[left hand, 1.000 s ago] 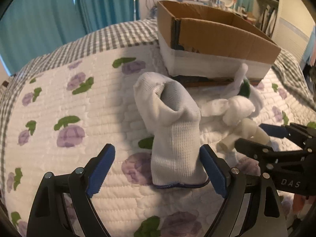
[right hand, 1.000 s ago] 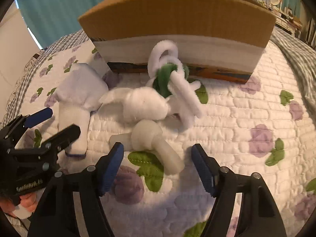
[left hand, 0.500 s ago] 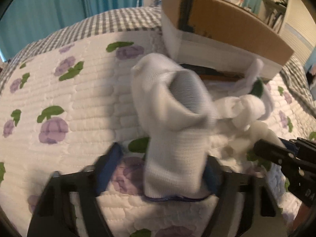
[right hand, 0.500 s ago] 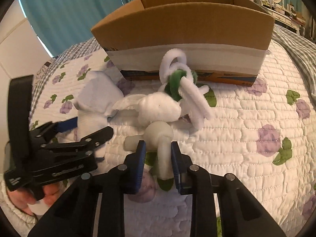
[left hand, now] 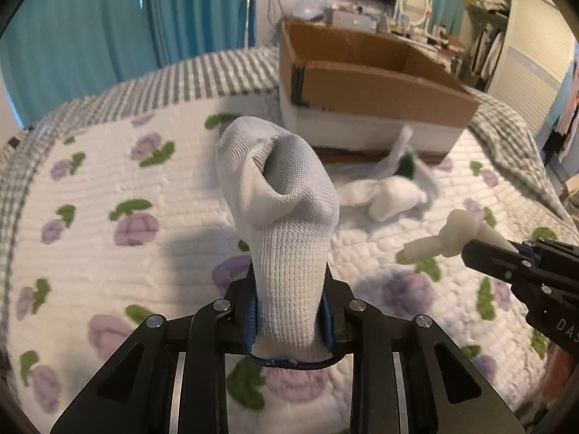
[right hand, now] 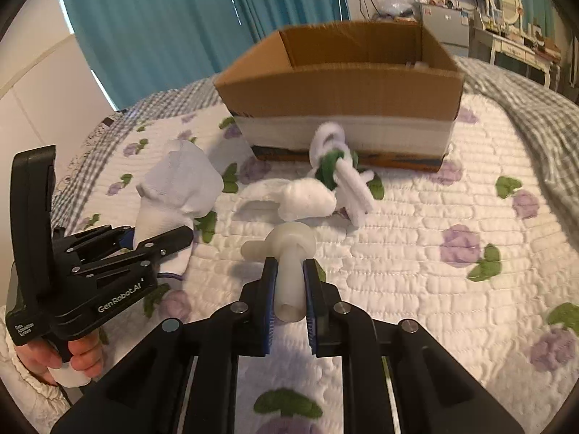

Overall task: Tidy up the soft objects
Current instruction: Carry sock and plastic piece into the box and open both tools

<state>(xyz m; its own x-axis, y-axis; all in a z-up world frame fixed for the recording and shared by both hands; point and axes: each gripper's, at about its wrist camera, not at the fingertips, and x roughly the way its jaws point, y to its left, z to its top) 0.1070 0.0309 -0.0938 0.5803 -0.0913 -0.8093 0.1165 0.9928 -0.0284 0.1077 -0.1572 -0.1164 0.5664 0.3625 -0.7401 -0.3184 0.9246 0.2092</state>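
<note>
White sock (left hand: 286, 238) is pinched at its cuff end by the left gripper (left hand: 288, 316) — light, limp, likely to flop. Knotted rubbery tube (right hand: 286, 253) is clamped by its stem in the right gripper (right hand: 289, 303). Cardboard box (right hand: 340, 90) is seen at 12 o'clock.

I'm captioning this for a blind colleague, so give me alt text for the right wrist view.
The right tool is shut on a knotted cream tube above a floral quilt. To its left, the left tool holds a white sock; a fluffy white-and-green toy lies before an open cardboard box.
</note>
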